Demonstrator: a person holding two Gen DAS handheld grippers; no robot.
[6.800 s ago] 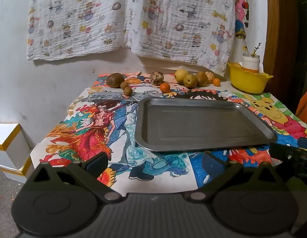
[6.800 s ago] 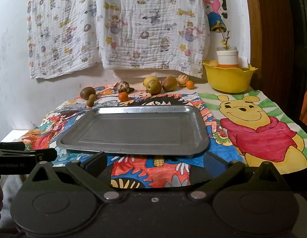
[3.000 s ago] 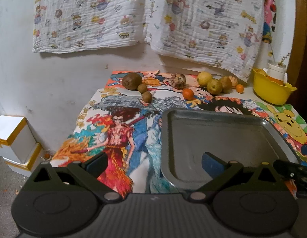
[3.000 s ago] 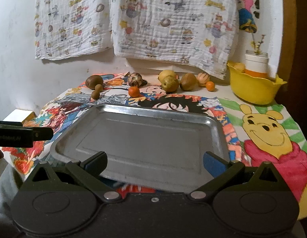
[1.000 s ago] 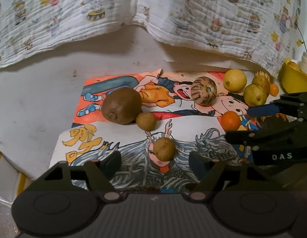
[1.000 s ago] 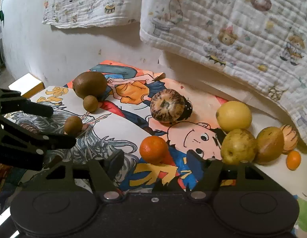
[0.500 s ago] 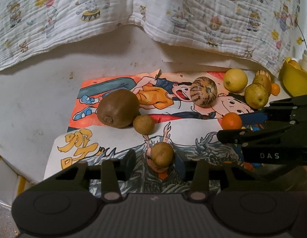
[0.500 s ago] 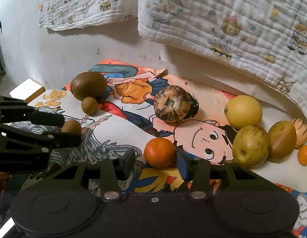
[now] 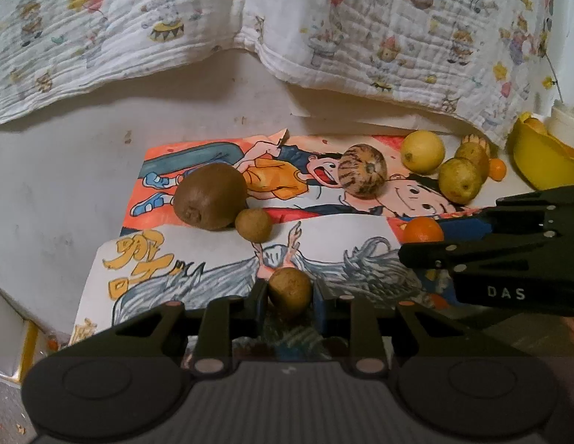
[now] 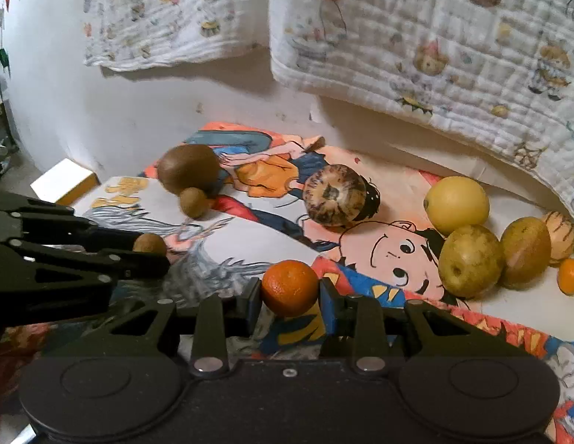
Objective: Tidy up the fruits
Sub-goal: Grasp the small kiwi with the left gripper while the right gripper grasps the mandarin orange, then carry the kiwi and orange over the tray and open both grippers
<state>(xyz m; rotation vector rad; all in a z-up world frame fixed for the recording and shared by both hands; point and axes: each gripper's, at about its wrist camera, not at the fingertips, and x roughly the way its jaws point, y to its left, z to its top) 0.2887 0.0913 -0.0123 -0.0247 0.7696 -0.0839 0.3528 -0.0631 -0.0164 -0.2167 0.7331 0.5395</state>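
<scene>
Both grippers down at the far end of the table, angled steeply onto the fruit row. Left gripper [image 9: 290,298]: jaws just drawn in, now narrow, pads pressed on either side of a small brown fruit [image 9: 290,291] that sits dead centre between them, resting on the painted cloth [image 9: 220,259]. Right gripper [image 10: 290,301]: jaws likewise just drawn in, now clamped on the orange [image 10: 290,288], also centred, also on the cloth. Both fruits near-round, so no long axis to align to; grip line runs across each fruit's widest part. Each piece directly ahead of its own jaws, none off to a side, so next move judged a straight lift, then carry back toward the person. Left gripper sits left of the right one, near but not touching; arms cross each other's view, so lifting together risks a bump. Remaining loose fruit beyond: large kiwi [image 9: 210,197] touching a second small brown fruit [image 9: 254,224], striped round fruit [image 9: 363,172], lemon [image 9: 423,150], two pears [image 10: 470,261], a small tangerine [image 10: 570,275]. Containers: yellow bowl [image 9: 542,162] at far right, holds something orange plus a white cup; contents otherwise hidden. No tray in view now.
</scene>
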